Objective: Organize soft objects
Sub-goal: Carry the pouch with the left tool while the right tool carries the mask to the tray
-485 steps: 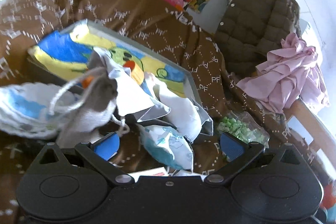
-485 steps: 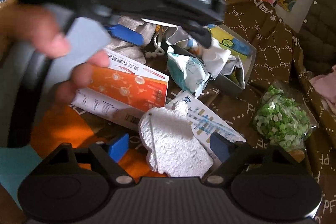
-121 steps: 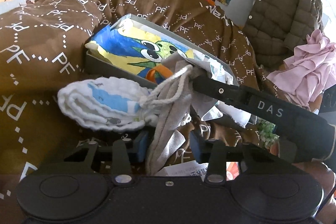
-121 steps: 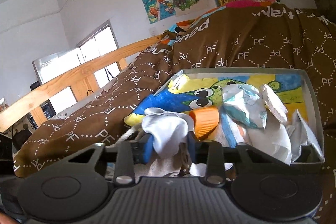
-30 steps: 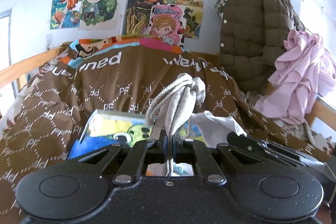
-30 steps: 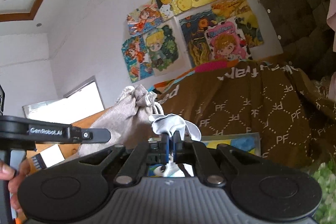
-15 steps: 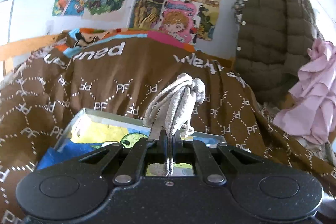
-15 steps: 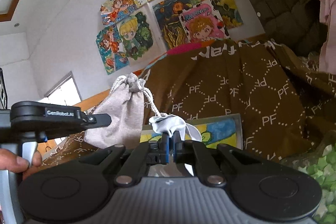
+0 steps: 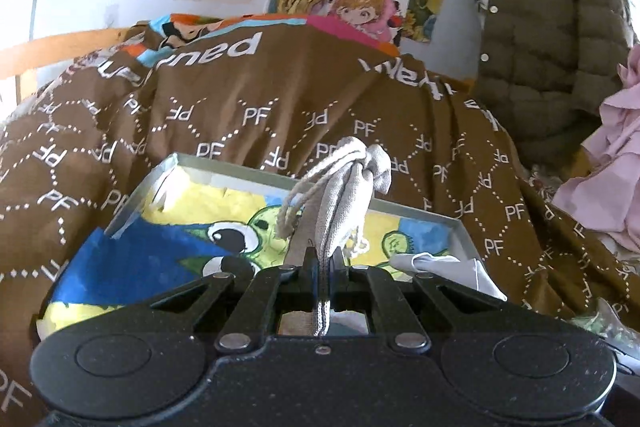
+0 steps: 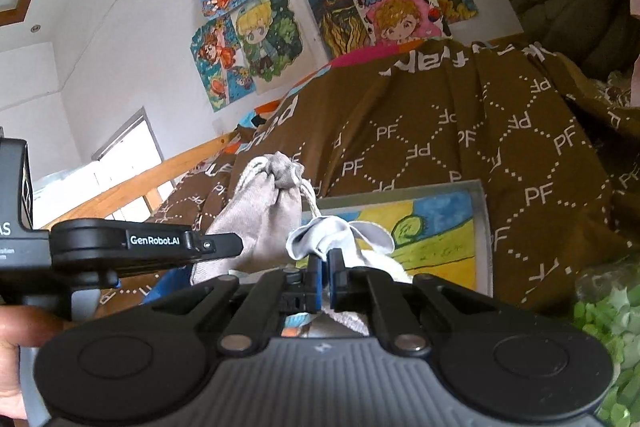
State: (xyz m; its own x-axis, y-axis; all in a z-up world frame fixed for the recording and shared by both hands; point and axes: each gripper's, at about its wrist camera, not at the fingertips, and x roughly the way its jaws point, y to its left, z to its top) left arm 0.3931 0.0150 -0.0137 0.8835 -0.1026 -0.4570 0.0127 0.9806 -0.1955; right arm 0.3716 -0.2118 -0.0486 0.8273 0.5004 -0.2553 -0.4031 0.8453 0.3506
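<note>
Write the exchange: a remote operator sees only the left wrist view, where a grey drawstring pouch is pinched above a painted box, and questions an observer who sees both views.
Operator: My left gripper is shut on the drawstring pouch. What is the right gripper doing?
Observer: The right gripper is shut on a pale grey cloth, in front of the painted box.
Operator: How does my pouch look from that side?
Observer: In the right wrist view its cinched neck points up and its body bulges, just left of the cloth.
</note>
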